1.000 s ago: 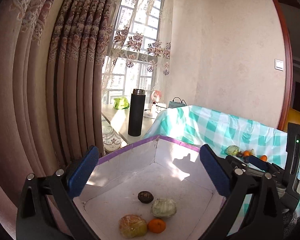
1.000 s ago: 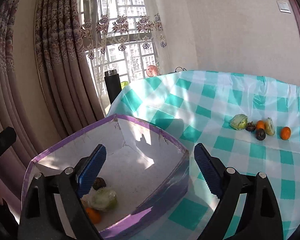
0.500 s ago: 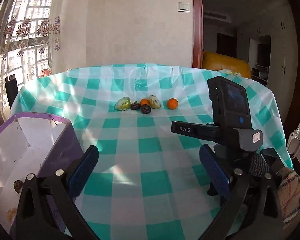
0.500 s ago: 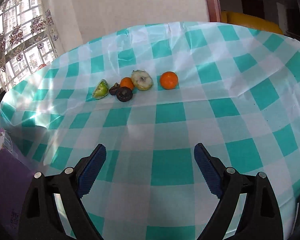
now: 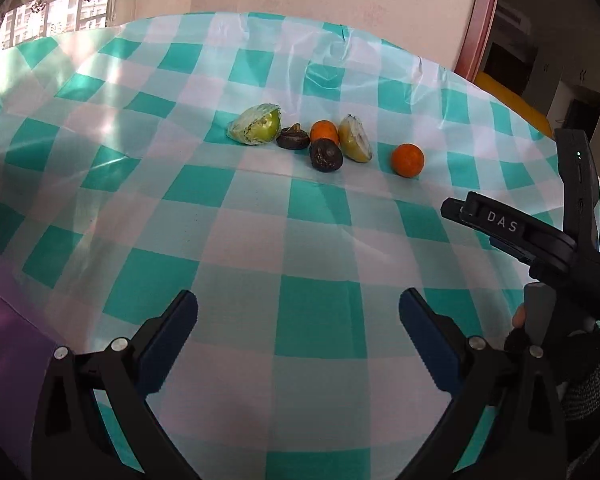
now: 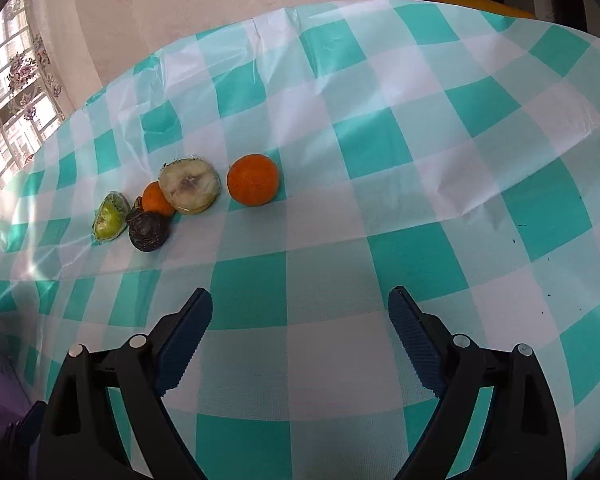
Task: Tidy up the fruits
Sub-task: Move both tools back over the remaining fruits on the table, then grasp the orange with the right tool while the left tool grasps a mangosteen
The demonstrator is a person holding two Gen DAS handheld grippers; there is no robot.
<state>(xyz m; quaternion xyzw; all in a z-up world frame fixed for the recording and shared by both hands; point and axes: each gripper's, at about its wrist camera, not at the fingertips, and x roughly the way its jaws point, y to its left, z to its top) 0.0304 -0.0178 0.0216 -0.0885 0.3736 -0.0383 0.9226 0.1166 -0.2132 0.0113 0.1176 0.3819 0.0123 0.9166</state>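
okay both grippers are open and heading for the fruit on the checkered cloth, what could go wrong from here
The lone orange is round and sits apart, so an off-centre pinch by the right gripper might roll it away. The others are bunched tight: grabbing the dark fruit could nudge the small orange or wrapped green piece. The wrinkled tablecloth may snag fingertips.

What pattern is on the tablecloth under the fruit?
The tablecloth has a teal-and-white check, like gingham. It shows best in the right wrist view.

My ribbed blue pads (image 6: 182,340) look rubbery and matt on black plastic arms, over a glossy, creased tablecloth (image 6: 420,184); the halved fruit (image 6: 189,185) wears shiny film.
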